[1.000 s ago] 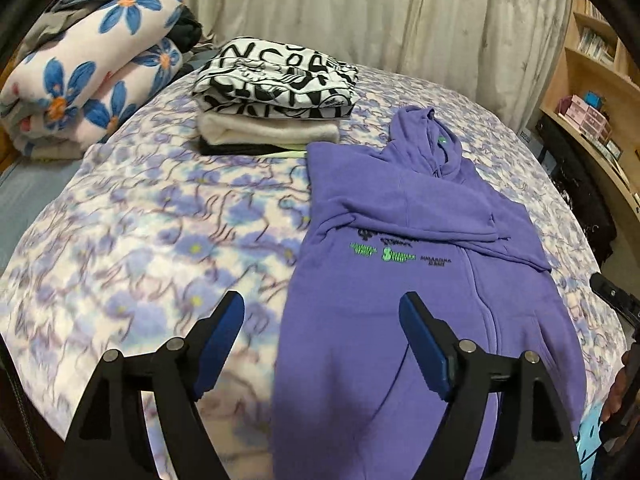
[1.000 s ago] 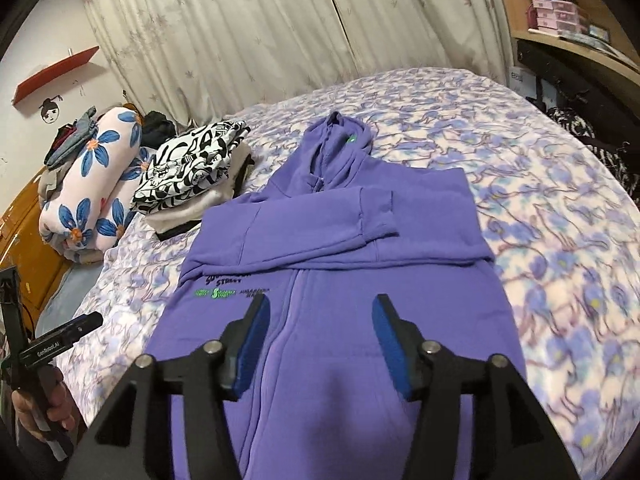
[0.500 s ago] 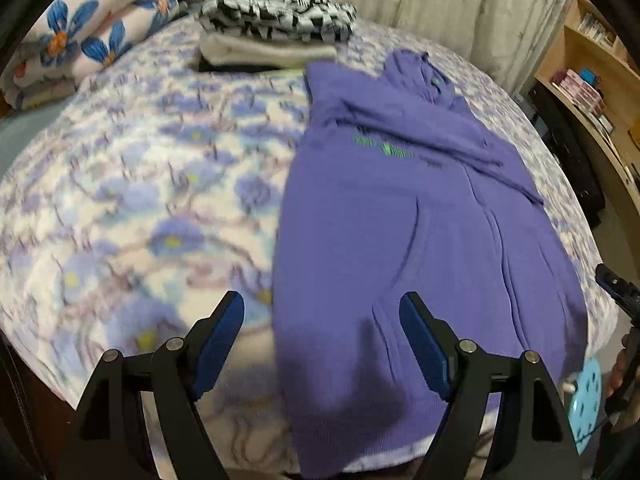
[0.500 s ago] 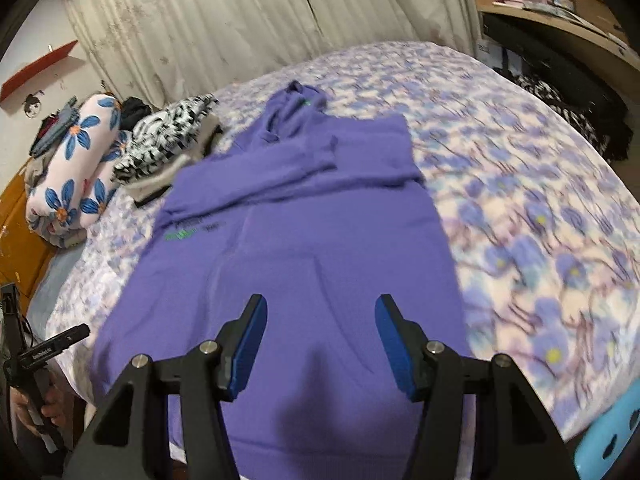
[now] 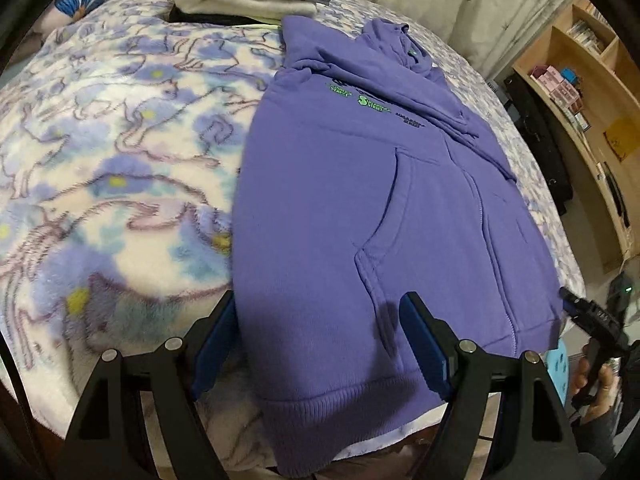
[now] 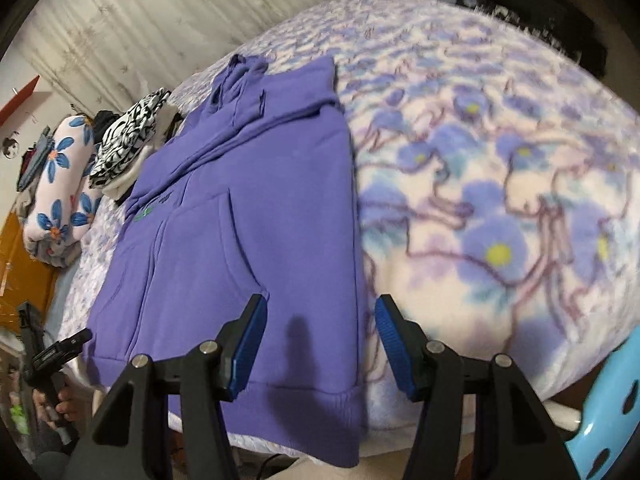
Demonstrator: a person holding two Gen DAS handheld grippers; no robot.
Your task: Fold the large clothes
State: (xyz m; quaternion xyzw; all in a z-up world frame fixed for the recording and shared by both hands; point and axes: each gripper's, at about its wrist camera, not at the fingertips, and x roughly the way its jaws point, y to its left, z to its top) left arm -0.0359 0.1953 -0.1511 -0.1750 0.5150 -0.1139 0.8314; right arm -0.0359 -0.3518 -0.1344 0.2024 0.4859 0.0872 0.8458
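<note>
The purple fleece hoodie [image 5: 360, 208] lies flat on the floral-blanketed bed [image 5: 120, 152], hem overhanging. It looks soft, thick, floppy; pinch the ribbed hem corners. Left tool [image 5: 320, 344] and right tool [image 6: 316, 344] gape empty.

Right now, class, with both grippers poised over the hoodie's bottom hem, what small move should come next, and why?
Probably lower both and pinch the hem. The purple hoodie lies flat, sleeves already folded in; the left gripper and right gripper each straddle a bottom corner, jaws open, holding nothing.
</note>
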